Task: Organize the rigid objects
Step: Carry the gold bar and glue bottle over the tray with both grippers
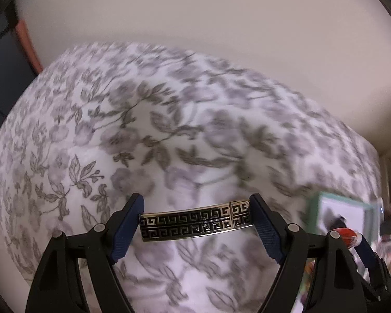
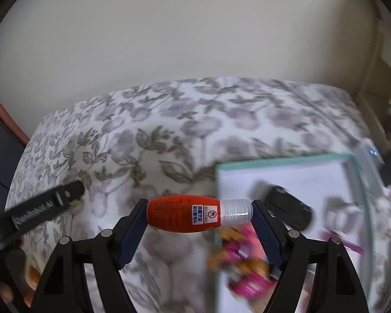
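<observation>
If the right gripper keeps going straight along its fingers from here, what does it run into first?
Probably the floral-patterned bedspread. The right gripper, shut on the small orange bottle with a white cap, points over bare fabric; the mint-rimmed white tray sits off to its right. Depth is unclear.

Both grippers, left gripper (image 1: 196, 217) and right gripper (image 2: 199, 215), share black angular linkage arms; silver round pivot pins; ribbed navy fingers (image 1: 126, 230).
</observation>
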